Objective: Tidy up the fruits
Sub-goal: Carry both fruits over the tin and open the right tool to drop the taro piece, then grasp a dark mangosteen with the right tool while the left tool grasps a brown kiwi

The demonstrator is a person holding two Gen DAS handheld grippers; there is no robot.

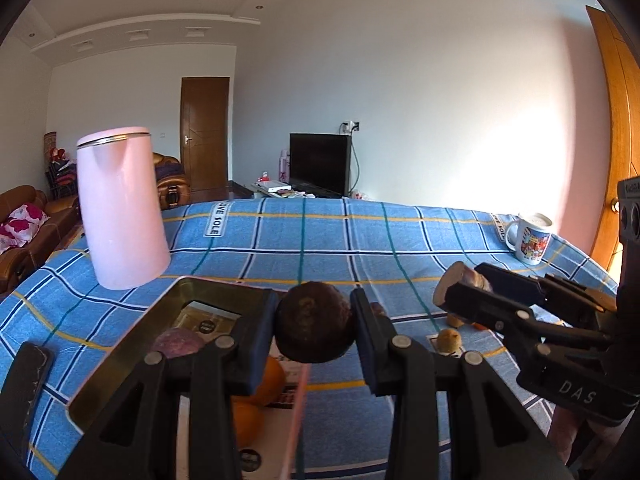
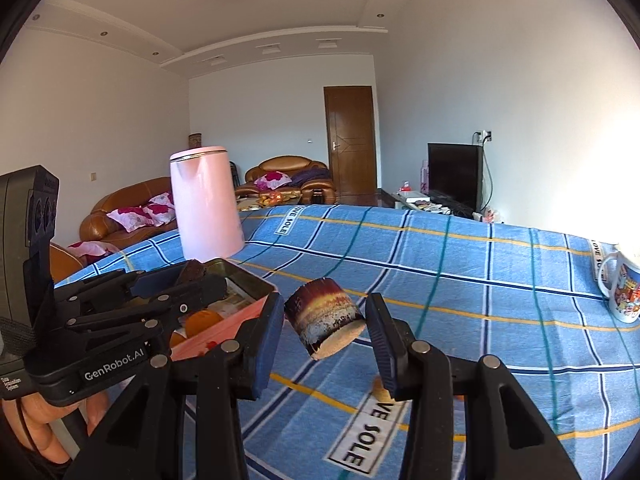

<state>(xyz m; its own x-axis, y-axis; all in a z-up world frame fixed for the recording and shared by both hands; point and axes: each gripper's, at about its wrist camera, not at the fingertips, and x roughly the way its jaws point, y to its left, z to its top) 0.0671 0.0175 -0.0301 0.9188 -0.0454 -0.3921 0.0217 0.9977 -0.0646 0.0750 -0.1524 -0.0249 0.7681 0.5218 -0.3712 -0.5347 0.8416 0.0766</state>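
Observation:
My left gripper [image 1: 314, 328] is shut on a dark brown round fruit [image 1: 315, 322] and holds it above the edge of an open box [image 1: 132, 328]. The box holds a purple fruit [image 1: 178, 342] and oranges [image 1: 268, 384]. My right gripper [image 2: 325, 328] is shut on a short brown cylinder-shaped piece [image 2: 326, 322] with a pale cut end, held above the blue checked cloth [image 2: 460, 280]. In the left wrist view the right gripper [image 1: 464, 294] is at the right with that piece [image 1: 454, 284]. A small yellow fruit [image 1: 449, 340] lies on the cloth.
A tall pink kettle [image 1: 120, 208] stands behind the box at the left. A printed mug [image 1: 532, 238] stands at the table's far right. Another orange piece [image 2: 380, 390] lies on the cloth under my right gripper. Sofas, a door and a TV are beyond the table.

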